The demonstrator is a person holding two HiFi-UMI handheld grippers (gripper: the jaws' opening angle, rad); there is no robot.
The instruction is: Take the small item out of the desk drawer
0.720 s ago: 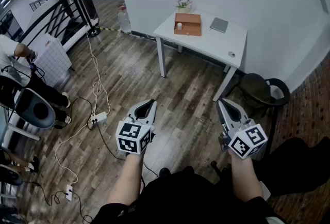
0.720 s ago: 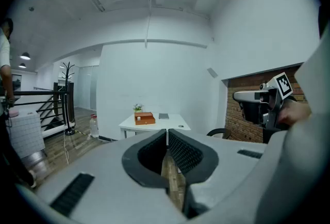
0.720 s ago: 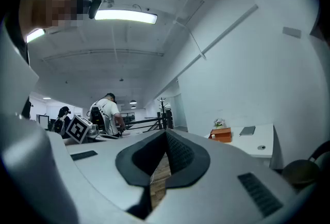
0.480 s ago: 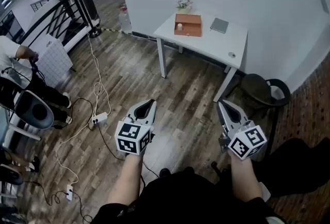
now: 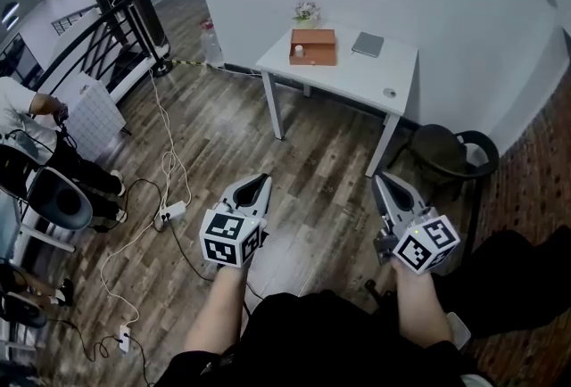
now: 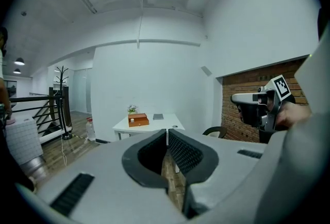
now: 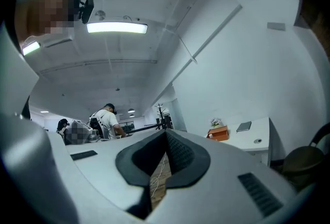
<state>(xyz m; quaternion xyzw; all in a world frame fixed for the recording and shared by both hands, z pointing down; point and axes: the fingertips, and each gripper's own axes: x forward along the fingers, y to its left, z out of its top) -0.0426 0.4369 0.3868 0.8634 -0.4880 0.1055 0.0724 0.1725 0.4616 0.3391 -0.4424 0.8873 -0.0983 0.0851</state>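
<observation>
Shifted slightly left across the head view since a moment ago is the white rectangular table (image 5: pixel 357 78), while both tools hang where they were, low in the frame over the wood-plank floor (image 5: pixel 312 171). I judge the person is turning or stepping toward the table, still well apart from it.

The left gripper (image 5: pixel 260 177) has its ribbed black jaws pressed together on nothing, and the right gripper (image 5: pixel 382 177) is likewise closed and empty.

An orange wooden box (image 5: pixel 314 46), probably the drawer unit, sits near the table's back left corner. A small white item (image 5: pixel 299 49) shows at its left end. A flat grey slab (image 5: pixel 367 44) lies further along the back edge.

Reaching is yet to begin.
</observation>
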